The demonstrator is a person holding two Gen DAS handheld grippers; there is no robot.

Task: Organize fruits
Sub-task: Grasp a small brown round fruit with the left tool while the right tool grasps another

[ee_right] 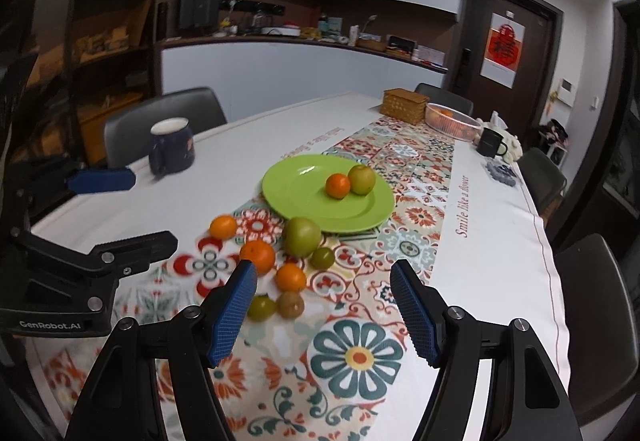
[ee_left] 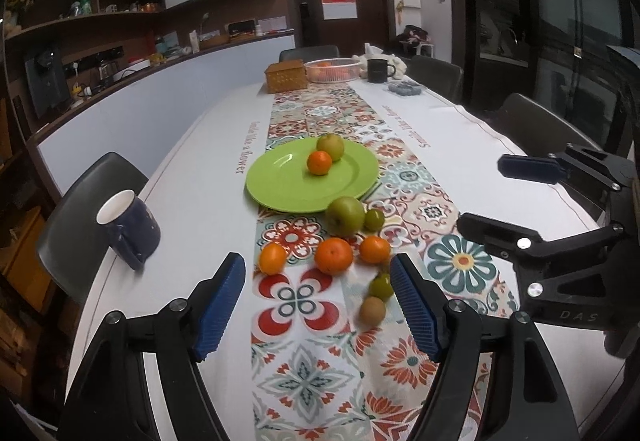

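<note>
- Nearest your left gripper (ee_left: 318, 303) lie one brown kiwi (ee_left: 372, 311) and one small green fruit (ee_left: 380, 286), both at about 2 o'clock from the midpoint between its blue ribbed pads (ee_left: 221, 307); the small green fruit sits against the right pad.
- Your left gripper is released, its jaws spread wide and holding nothing.
- Your right gripper (ee_right: 324, 311) is likewise spread and empty, hovering over the patterned floral table runner (ee_right: 360, 357).
- Off the plate you have seven fruits: three orange tangerines (ee_left: 333, 255), one large green apple (ee_left: 345, 215), two small green fruits and the kiwi.
- The loose cluster lies at 6 o'clock from the round lime-green plate (ee_left: 280, 181), with the large apple just beside its rim.
- On the plate you have two fruits, touching: one tangerine (ee_left: 319, 162) and one green apple (ee_left: 331, 146).
- One dark blue mug (ee_left: 128, 227) stands at 9 o'clock of the cluster, well apart.
- At the table's far end: one woven box (ee_left: 285, 75), one clear bowl (ee_left: 332, 70), one black mug (ee_left: 378, 70).
</note>
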